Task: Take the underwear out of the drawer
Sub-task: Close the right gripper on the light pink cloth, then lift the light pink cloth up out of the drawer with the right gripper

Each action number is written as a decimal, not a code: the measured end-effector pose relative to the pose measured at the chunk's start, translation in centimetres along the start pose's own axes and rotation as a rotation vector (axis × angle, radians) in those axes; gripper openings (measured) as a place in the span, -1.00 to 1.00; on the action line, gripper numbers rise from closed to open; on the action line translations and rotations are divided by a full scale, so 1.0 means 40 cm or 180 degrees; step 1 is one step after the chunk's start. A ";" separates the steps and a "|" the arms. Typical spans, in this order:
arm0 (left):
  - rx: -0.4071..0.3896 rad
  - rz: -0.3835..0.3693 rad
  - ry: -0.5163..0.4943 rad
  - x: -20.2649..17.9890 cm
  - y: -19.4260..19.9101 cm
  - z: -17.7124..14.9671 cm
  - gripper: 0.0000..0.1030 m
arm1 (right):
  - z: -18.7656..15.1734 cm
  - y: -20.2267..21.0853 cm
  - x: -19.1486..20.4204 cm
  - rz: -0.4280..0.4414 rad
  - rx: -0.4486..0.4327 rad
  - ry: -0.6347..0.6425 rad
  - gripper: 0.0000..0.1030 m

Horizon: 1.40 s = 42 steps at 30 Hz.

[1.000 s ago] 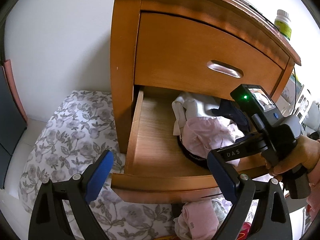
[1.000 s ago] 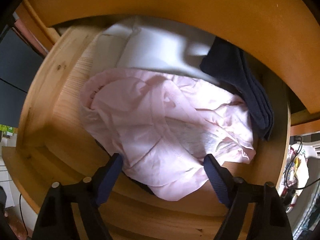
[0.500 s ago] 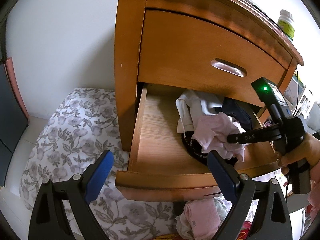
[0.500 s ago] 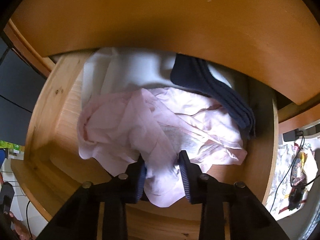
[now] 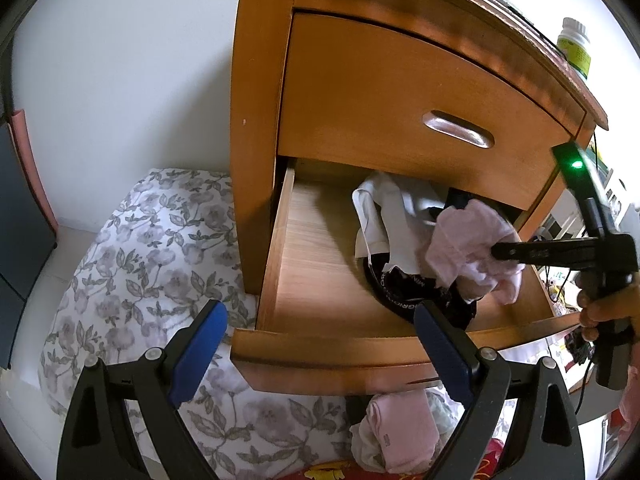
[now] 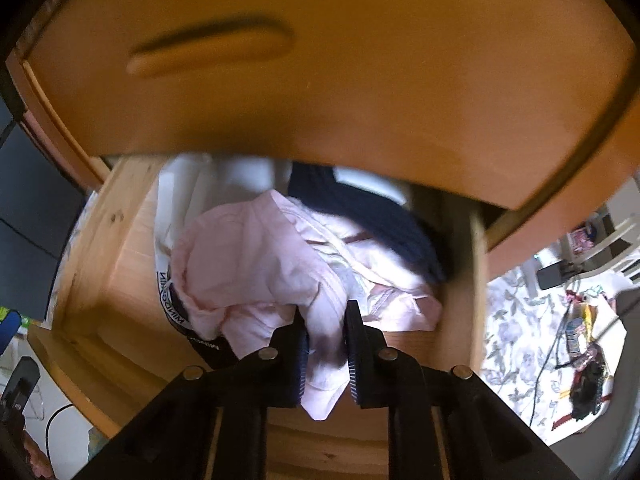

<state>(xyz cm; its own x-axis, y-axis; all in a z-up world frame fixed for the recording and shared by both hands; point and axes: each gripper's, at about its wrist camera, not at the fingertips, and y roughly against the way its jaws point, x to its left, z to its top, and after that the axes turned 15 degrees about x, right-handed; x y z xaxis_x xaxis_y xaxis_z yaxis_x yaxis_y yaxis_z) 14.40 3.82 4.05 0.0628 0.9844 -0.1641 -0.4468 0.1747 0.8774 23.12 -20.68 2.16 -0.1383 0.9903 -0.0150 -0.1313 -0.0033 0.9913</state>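
Observation:
The lower drawer [image 5: 320, 276] of a wooden nightstand stands pulled out. Pink underwear [image 5: 468, 248] hangs lifted above the clothes in it. My right gripper [image 5: 498, 250] comes in from the right with its jaws closing, the pads pressing on the pink fabric. The right wrist view shows the same pink underwear [image 6: 256, 264] bunched between the pads of the right gripper [image 6: 325, 312]. Underneath lie black underwear with a lettered waistband [image 5: 404, 300], a white garment [image 5: 384, 208] and a navy one [image 6: 360, 216]. My left gripper [image 5: 320, 344] stays open and empty in front of the drawer.
The shut upper drawer [image 5: 400, 112] overhangs the back of the open one. A floral bedsheet [image 5: 140, 260] lies to the left and below. More pink clothing [image 5: 400, 432] lies under the drawer front. A bottle [image 5: 576, 48] stands on top. A hand [image 5: 604, 312] holds the right gripper.
The right gripper's jaws came together on the pink underwear and rose with it, back toward the drawer front. The black waistband beneath came into sight. The left gripper kept still.

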 end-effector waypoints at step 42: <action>-0.0189 0.0064 -0.0035 -0.070 0.182 -0.074 0.84 | -0.191 0.460 -0.024 0.0580 -0.1358 -0.0070 -0.72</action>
<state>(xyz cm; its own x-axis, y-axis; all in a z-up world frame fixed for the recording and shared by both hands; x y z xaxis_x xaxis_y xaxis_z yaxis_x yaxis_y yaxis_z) 8.32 2.29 9.56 0.0628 0.9880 -0.1414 -0.5002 0.1538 0.8521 13.36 -22.75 19.41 -0.1764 0.9709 0.1618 -0.4995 -0.2300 0.8352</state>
